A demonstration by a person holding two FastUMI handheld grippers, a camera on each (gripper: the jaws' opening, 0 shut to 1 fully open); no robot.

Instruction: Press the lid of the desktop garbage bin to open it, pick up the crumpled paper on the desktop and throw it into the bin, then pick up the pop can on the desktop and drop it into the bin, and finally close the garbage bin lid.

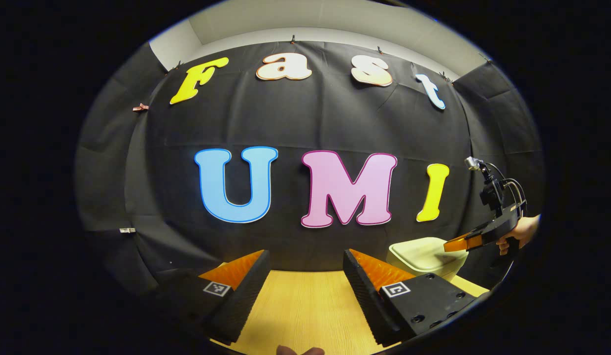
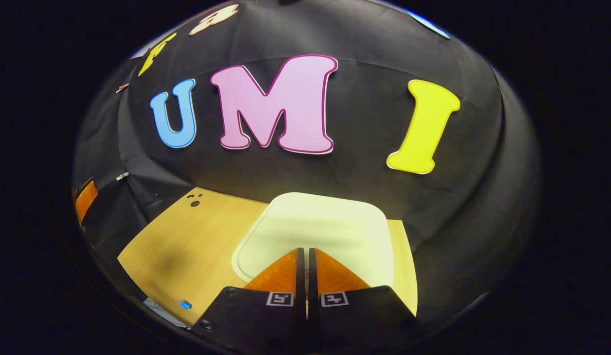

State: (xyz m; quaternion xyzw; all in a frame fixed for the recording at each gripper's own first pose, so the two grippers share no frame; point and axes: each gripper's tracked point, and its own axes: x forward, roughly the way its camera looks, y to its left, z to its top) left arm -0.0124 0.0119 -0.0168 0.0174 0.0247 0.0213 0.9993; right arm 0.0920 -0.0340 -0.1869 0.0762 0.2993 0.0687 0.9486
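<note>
Closed right gripper point(image 2: 302, 252) over bin lid point(image 2: 315, 222).

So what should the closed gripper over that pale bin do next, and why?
Probably push straight down on the lid. The right gripper has its fingers together, poised over the bin's closed lid, while the left gripper waits open above the table. The lid must open first.

Pale cream-green bin lid point(image 2: 315, 227) seen, plain, unpatterned. Bench point(image 2: 187, 246) shown in light yellow wood grain. Black-and-white square markers point(image 1: 395, 289) carried on black claw bodies. Booth wall cloth point(image 1: 305, 118) rendered black.
</note>
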